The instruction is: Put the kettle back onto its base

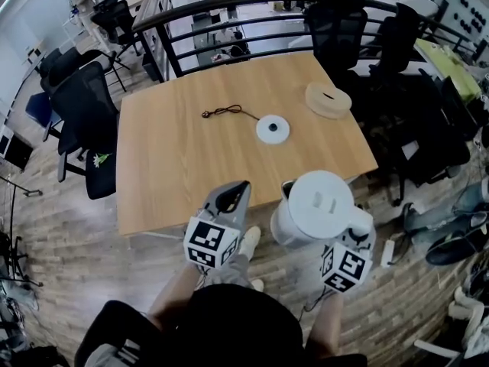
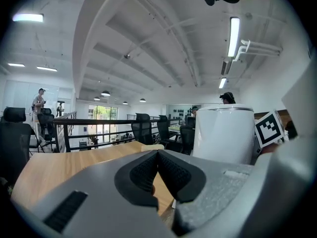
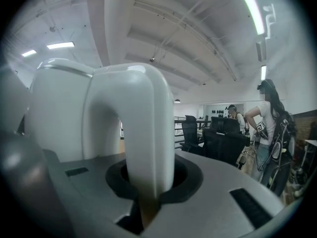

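Observation:
The white kettle point(image 1: 317, 203) hangs in the air just off the near edge of the wooden table point(image 1: 176, 167). My right gripper point(image 1: 354, 241) is shut on its handle point(image 3: 143, 123), which stands upright between the jaws of that gripper point(image 3: 148, 185). The kettle's round white base point(image 1: 273, 129) lies on the table beyond it, with a dark cord point(image 1: 226, 112) running off to the left. To the kettle's left, my left gripper point(image 1: 234, 196) is shut on nothing; its pads point(image 2: 148, 171) meet at the tips. From there the kettle point(image 2: 223, 133) shows on the right.
A round wooden disc point(image 1: 328, 99) lies at the table's far right corner. Black office chairs point(image 1: 84, 113) stand left of the table and behind it, in front of a dark railing point(image 1: 229, 10). Shoes point(image 1: 451, 235) lie on the floor at right. People stand in the background.

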